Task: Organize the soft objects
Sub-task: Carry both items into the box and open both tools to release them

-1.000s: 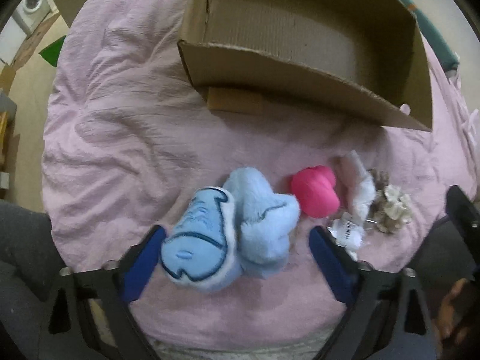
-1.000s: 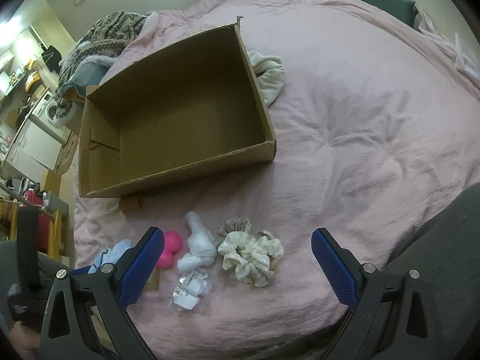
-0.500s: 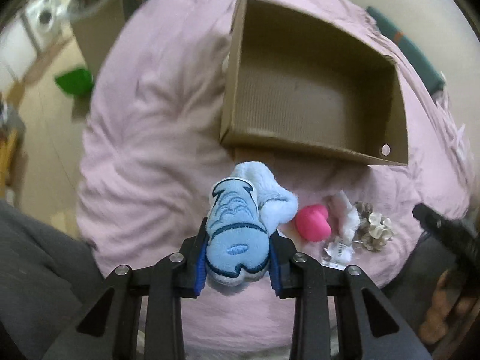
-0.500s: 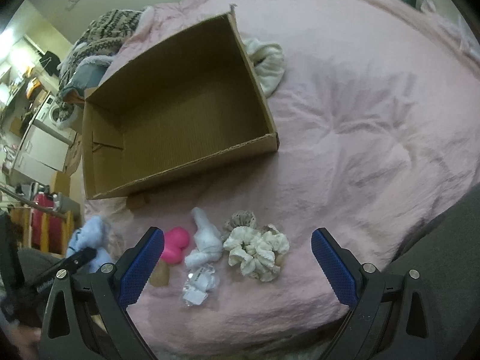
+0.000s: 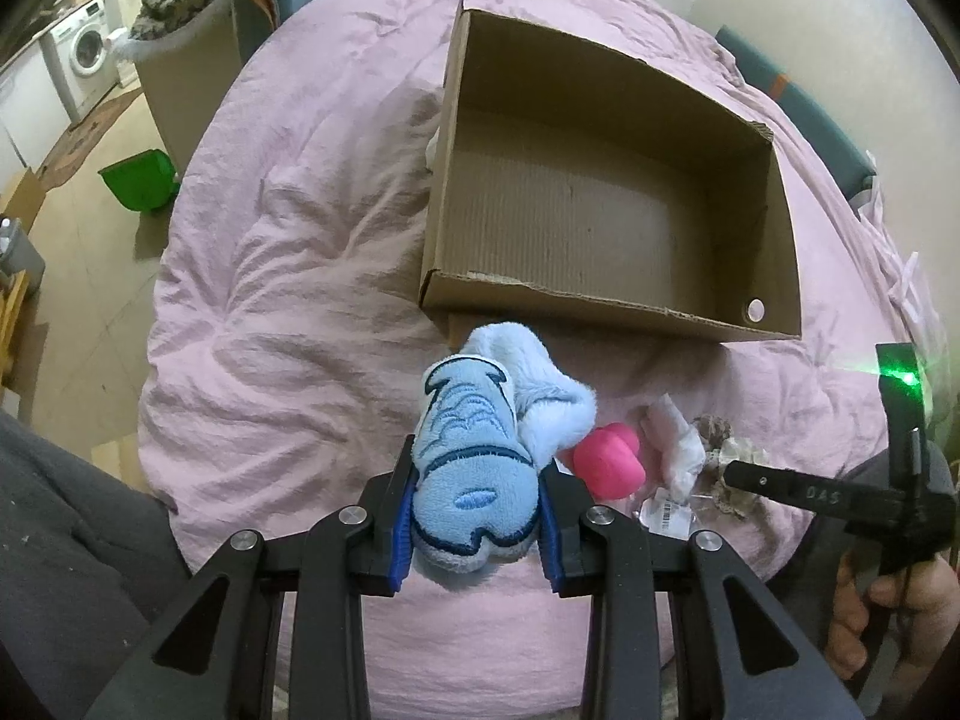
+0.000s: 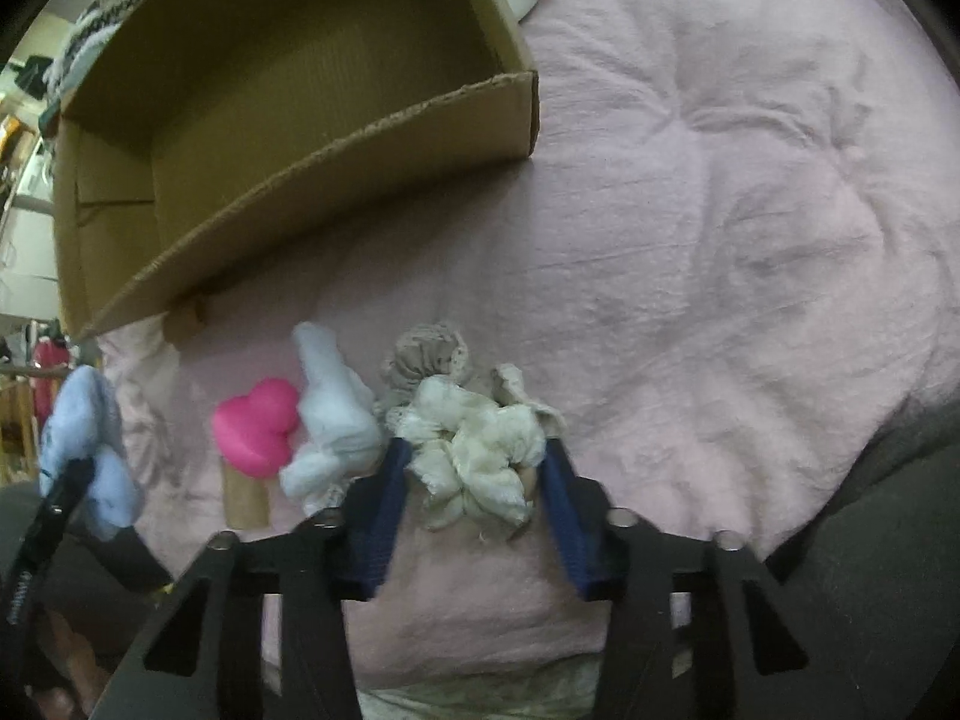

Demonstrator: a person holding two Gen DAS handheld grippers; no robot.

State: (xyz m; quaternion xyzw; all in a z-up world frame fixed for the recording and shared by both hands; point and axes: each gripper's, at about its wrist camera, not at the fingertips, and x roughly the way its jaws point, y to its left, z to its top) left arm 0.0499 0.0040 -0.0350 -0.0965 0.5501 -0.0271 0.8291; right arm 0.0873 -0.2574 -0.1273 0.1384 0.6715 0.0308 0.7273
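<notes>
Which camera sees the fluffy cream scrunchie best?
The right wrist view: the cream scrunchie sits big and centred between the right tool fingers. In the left wrist view it is only a small bit at the edge, partly hidden behind the right tool.

Soft, even indoor light falls on the pink bedspread [image 5: 288,276], with gentle shadows in its wrinkles and inside the cardboard box [image 5: 600,210]. A green glare spot [image 5: 903,375] flares at the right edge of the left wrist view. Both views bulge toward dark, vignetted corners. The right wrist view is dimmer and slightly blurred, mostly at the lower left.
</notes>
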